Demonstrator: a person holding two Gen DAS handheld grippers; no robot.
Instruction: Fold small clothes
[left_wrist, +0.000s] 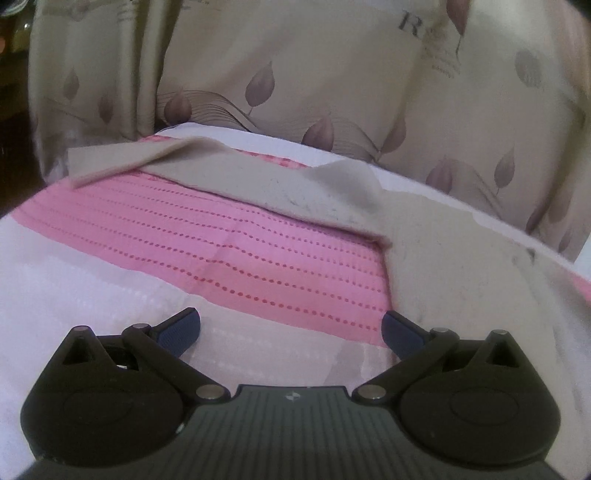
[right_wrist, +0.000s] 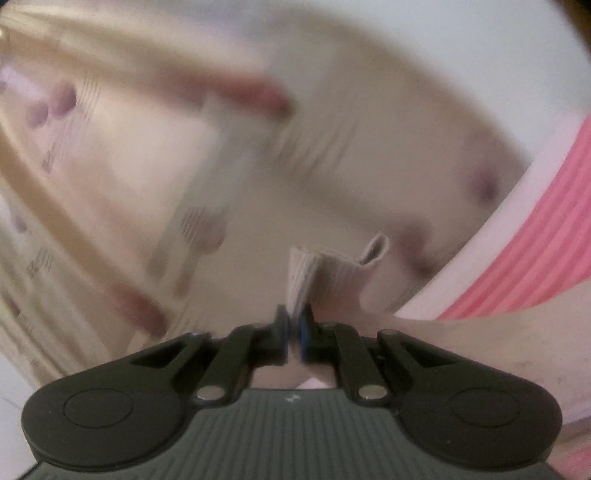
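Beige garment (left_wrist: 332, 192): spread over pink dotted cloth (left_wrist: 221, 254). My right gripper (right_wrist: 294, 326): clamped on its ribbed hem (right_wrist: 325, 269). My left gripper (left_wrist: 291, 332): spread, empty. Risk: hem slipping out mid-swing.

Both wrist views low, forward-facing.

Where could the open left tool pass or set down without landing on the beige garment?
Free: the pink striped cloth between the beige garment and the left tool, and the white cover left of it. Crowded: right side and far edge, under the garment pinched by the right tool.
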